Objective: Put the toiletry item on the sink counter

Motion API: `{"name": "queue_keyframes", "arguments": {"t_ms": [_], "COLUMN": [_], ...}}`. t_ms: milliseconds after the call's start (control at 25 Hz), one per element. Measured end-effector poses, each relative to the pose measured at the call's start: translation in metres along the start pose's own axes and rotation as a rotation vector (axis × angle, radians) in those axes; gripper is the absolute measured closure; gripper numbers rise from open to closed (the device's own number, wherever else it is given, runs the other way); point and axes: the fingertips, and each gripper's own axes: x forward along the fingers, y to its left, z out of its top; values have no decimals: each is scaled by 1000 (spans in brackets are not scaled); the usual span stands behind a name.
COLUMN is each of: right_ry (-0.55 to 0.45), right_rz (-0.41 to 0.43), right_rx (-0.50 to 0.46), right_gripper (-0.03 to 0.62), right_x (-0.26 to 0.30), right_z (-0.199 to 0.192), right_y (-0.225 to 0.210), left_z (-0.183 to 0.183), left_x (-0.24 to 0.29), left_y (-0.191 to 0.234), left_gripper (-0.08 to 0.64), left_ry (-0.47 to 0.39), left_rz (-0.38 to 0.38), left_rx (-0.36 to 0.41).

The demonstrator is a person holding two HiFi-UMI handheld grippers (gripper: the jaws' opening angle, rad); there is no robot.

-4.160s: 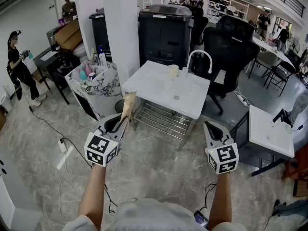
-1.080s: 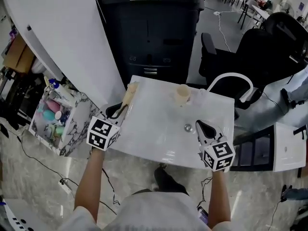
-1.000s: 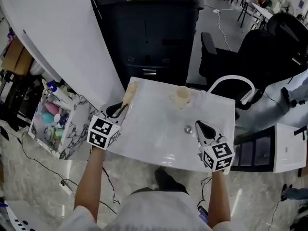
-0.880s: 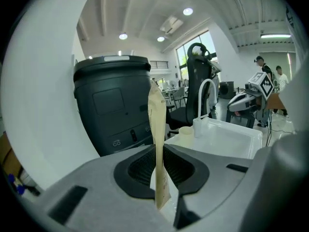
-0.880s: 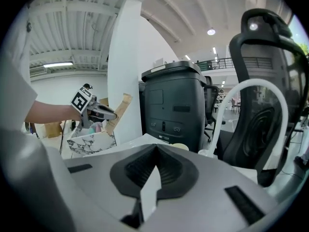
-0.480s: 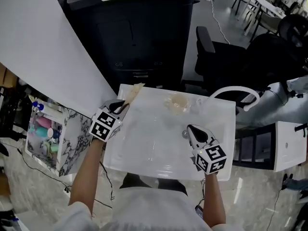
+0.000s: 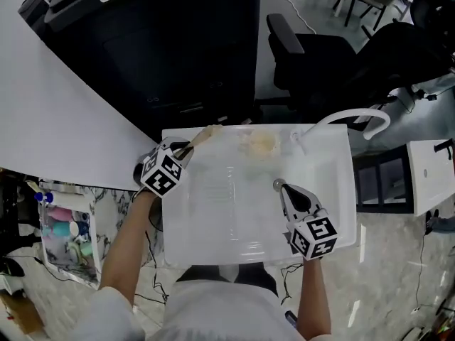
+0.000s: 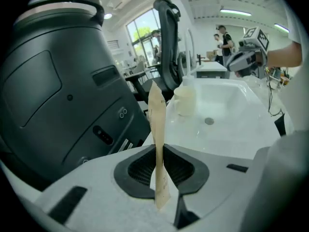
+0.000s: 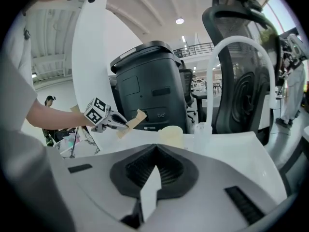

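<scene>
The toiletry item, a flat tan sachet (image 8: pixel 157 124), stands edge-on between the jaws of the left gripper (image 7: pixel 182 150), which are closed tight on its lower part. There is small dark print near its bottom end, too small to read. In the head view the sachet pokes forward over the rear left corner of the white sink counter (image 7: pixel 213 219). From the right gripper view it looks tilted and raised over that edge, though whether its lower tip touches the counter cannot be told.

Towards the back of the counter stands a pale beige cup (image 7: pixel 261 142), with a small clear container (image 9: pixel 203 128) just beside it. A white arched faucet (image 7: pixel 355 115) rises at the rear right. The right gripper (image 7: pixel 284 189) hovers over the basin with its tip near the drain (image 8: pixel 209 121). Its jaws are pressed together with nothing between them.

Each gripper carries a cube with black-and-white square markers; no brand or wording is legible anywhere. Behind the counter stands a large black bin (image 7: pixel 178 48), with a black office chair (image 7: pixel 334 48) to its right. A marble-patterned basket (image 7: pixel 67 244) of bottles sits on the floor to the left.
</scene>
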Motion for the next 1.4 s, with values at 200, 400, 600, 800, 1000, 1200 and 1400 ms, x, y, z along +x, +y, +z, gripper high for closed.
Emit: {"name": "queue_keyframes", "arguments": {"t_ms": [200, 400, 600, 800, 1000, 1200, 1400], "right_ry": [38, 37, 37, 50, 60, 54, 57], "right_rz": [-23, -59, -93, -91, -79, -79, -75], "right_rx": [8, 29, 41, 48, 55, 71, 69], "right_gripper": [597, 597, 597, 597, 597, 597, 597], "right_x": [8, 8, 7, 8, 10, 6, 1], "right_z": [-13, -17, -16, -20, -24, -28, -34], "right_y": [12, 10, 3, 5, 6, 3, 2], "left_z": [-8, -19, -24, -30, -33, -36, -38], "left_x": [28, 50, 66, 74, 72, 65, 63], "left_y": [1, -3, -9, -15, -25, -30, -38], "left_gripper": [514, 514, 514, 513, 446, 442, 443], "left_ry": [74, 127, 148, 146, 142, 139, 144], "left_rz": [-44, -57, -43, -40, -81, -88, -66], "left_rx": [194, 337, 449, 465, 441, 410, 409]}}
